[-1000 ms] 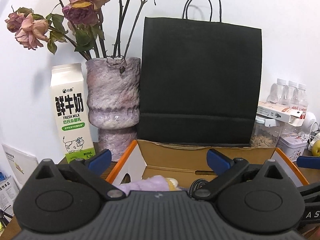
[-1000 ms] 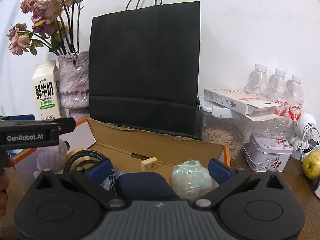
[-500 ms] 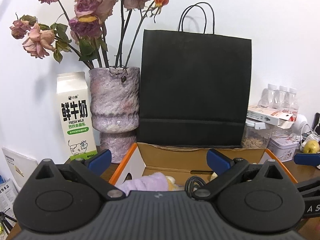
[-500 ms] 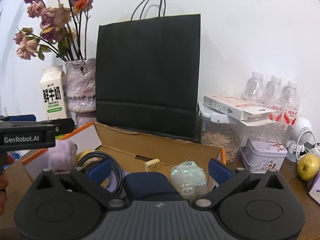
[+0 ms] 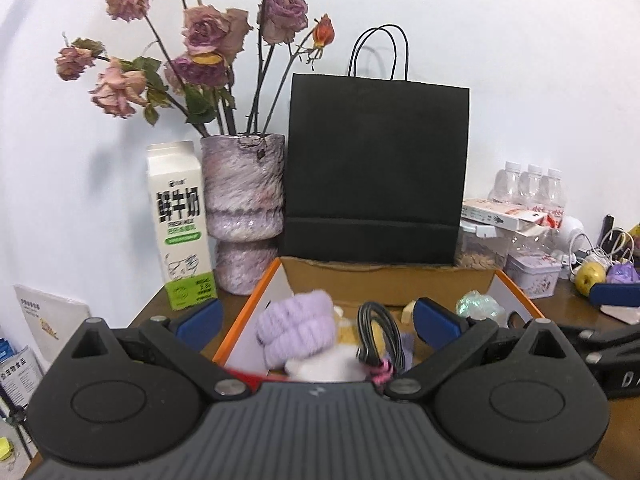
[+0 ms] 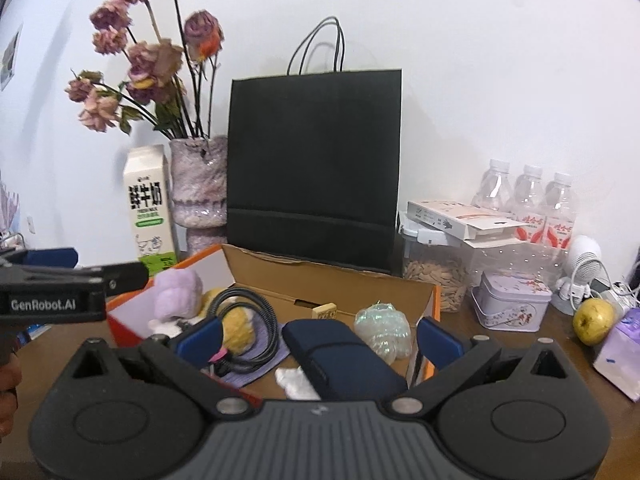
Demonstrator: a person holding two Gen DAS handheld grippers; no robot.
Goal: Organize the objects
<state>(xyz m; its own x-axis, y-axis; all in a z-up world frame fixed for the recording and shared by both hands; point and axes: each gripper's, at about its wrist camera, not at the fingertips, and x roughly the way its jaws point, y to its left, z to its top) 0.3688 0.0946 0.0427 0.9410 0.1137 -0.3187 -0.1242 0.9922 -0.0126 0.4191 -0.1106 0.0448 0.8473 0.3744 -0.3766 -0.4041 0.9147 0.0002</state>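
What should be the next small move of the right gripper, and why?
Probably lower the right gripper onto the dark blue case in the cardboard box: its jaws are open and empty, and the case lies between the fingertips.

A home's cluttered wooden table (image 6: pixel 500 344) against a white wall holds wilted roses (image 5: pixel 200 40), a milk carton (image 5: pixel 180 224) and water bottles (image 6: pixel 528 196).

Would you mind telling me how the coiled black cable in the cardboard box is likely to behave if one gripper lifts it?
The black cable lies in loose loops, so it would probably droop and partly uncoil. It rests over the yellow plush toy and purple cloth, so it may drag them along. It looks thin and rounded, so the right gripper might slip.
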